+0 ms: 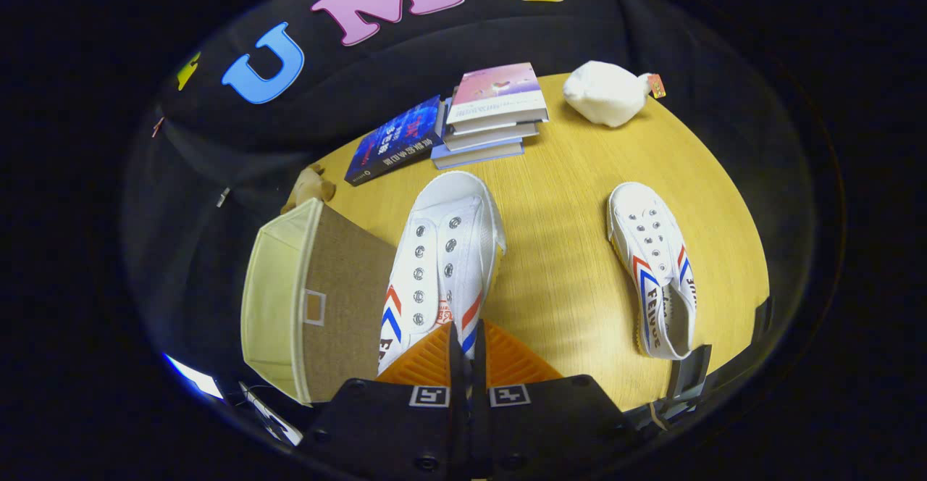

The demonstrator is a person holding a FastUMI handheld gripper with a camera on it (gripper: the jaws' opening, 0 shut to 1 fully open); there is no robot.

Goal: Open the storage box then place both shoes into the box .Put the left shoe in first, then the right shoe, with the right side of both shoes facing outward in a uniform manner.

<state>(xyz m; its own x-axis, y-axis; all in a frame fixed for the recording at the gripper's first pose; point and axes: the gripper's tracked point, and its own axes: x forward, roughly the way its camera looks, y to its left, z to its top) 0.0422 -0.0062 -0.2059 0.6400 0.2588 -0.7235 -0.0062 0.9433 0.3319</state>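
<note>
the claw (467, 354) is pinched nearly closed on the heel of one white shoe (442, 264), whose long axis runs straight ahead, toe away. the storage box (311, 307) sits open just left of it; the other shoe (655, 271) lies well right on the counter (565, 249).

A staged recording booth: black cloth wall behind a round wooden worktop (572, 249), with stacked books (492, 115) at upper centre.

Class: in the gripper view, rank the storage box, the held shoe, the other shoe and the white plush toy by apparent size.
1. storage box
2. held shoe, clamped in the hand-held gripper, so nearness enlarges it
3. other shoe
4. white plush toy
</note>
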